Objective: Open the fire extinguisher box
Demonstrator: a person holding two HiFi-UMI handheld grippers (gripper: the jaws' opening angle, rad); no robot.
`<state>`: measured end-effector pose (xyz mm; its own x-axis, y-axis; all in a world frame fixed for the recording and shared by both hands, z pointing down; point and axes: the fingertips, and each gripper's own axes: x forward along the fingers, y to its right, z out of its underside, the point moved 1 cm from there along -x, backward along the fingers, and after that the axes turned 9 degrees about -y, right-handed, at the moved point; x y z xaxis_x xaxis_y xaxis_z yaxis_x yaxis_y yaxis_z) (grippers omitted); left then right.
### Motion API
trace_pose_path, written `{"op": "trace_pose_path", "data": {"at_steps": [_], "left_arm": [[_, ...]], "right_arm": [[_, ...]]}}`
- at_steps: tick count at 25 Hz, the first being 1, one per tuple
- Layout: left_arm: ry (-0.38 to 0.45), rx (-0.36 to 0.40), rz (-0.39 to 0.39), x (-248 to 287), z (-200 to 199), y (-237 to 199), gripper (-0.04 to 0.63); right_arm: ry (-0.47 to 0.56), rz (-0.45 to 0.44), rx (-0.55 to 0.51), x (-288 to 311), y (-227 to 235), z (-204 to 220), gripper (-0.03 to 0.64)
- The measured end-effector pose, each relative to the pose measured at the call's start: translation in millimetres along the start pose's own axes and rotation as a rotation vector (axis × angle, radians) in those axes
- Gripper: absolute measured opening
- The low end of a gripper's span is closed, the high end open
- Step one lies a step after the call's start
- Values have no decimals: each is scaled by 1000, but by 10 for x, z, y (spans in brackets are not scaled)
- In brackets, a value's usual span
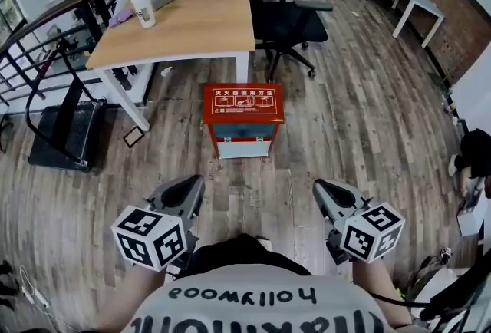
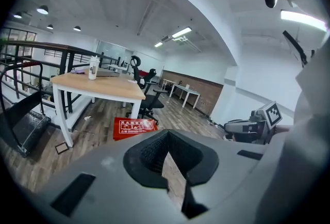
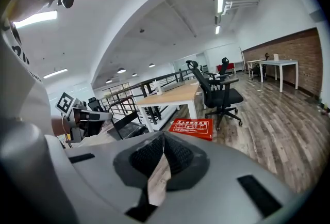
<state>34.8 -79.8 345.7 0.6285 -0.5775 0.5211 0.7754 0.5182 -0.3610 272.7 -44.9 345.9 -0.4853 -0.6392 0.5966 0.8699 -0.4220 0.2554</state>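
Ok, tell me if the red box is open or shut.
Shut: in the head view the fire extinguisher box has its red lid flat on top and front panel flush, no gap showing.

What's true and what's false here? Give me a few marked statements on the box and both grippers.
1. The box is closed. True.
2. The right gripper grips the box. False: it is shut on nothing and apart from the box.
3. The left gripper is shut and empty. True.
4. The box stands on the table. False: it is on the floor, beside the table.
5. A cup stands on the table. True.
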Motion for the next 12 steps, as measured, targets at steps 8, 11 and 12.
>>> {"op": "trace_pose_path", "data": {"at_steps": [8, 11, 12], "left_arm": [[6, -58, -57, 199, 216, 219, 6], [2, -60, -68, 272, 231, 275, 6], [3, -60, -71, 290, 221, 284, 6]], "right_arm": [[-27, -48, -45, -27, 354, 34, 9], [-36, -70, -45, -20, 427, 64, 9], [-42, -77, -46, -8, 443, 75, 9]]}}
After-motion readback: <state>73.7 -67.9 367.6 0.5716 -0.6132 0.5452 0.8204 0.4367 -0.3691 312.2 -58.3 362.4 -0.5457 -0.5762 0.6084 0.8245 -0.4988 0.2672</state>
